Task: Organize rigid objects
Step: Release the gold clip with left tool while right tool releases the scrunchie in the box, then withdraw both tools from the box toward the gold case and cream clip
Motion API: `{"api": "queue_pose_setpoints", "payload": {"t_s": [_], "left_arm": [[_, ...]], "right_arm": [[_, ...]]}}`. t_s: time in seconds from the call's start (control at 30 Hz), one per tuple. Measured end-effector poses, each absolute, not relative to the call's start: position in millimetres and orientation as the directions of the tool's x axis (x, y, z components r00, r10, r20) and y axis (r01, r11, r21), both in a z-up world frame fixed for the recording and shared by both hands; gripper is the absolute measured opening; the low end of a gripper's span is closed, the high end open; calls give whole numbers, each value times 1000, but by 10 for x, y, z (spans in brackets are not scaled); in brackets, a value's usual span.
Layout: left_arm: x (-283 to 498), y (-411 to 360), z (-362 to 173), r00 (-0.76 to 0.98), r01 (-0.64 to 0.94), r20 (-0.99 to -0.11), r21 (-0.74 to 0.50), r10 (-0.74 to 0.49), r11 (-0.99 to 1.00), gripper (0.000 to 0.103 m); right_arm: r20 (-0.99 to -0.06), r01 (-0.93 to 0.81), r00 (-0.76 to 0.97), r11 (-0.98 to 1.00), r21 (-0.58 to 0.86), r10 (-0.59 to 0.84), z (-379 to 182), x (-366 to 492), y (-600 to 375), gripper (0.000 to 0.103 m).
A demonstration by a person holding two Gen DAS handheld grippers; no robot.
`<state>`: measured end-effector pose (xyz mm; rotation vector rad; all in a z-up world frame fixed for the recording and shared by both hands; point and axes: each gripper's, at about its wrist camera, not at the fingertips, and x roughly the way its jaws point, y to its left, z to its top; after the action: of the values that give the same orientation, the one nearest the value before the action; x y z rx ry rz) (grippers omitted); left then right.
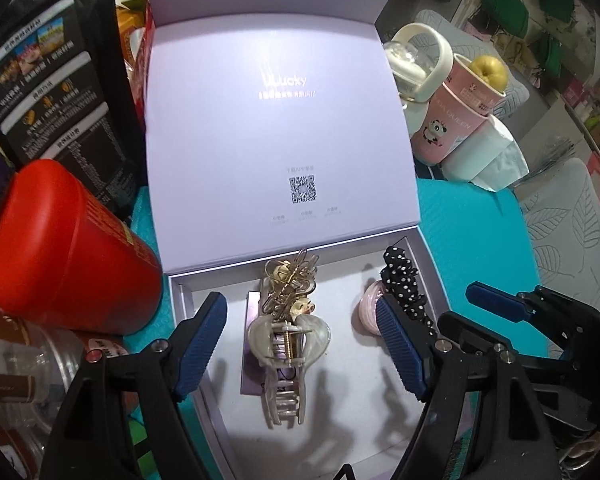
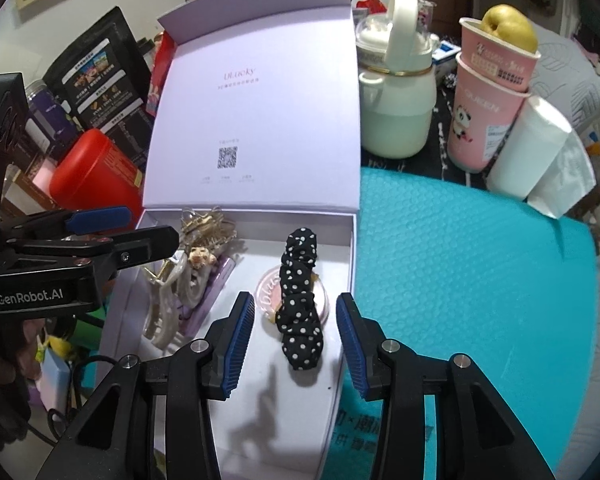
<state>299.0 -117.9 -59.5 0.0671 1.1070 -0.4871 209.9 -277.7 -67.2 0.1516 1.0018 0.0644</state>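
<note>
Both the left gripper (image 1: 304, 340) and the right gripper (image 2: 296, 340) are being held open, empty. The claw clip (image 1: 286, 354) is judged light, brittle, slippery; best pinched across its hinge.

**Clutter round the teal mat**

A red canister (image 1: 66, 248) lies tipped at the left, a black printed pouch (image 1: 56, 92) upright behind it. On the right stand a cream jug (image 2: 396, 92), stacked pink panda cups (image 2: 488, 108) holding a yellow fruit (image 2: 510, 26), and a white paper roll (image 2: 530, 148) just beside them.
</note>
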Motion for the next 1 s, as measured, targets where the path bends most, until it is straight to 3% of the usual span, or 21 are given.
{"api": "queue_pose_setpoints", "payload": {"t_s": [1.0], "left_arm": [[2173, -734, 246, 478, 393, -810, -148, -339, 907, 77]], "right_arm": [[-763, 28, 643, 994, 108, 65, 143, 1186, -2405, 50]]}}
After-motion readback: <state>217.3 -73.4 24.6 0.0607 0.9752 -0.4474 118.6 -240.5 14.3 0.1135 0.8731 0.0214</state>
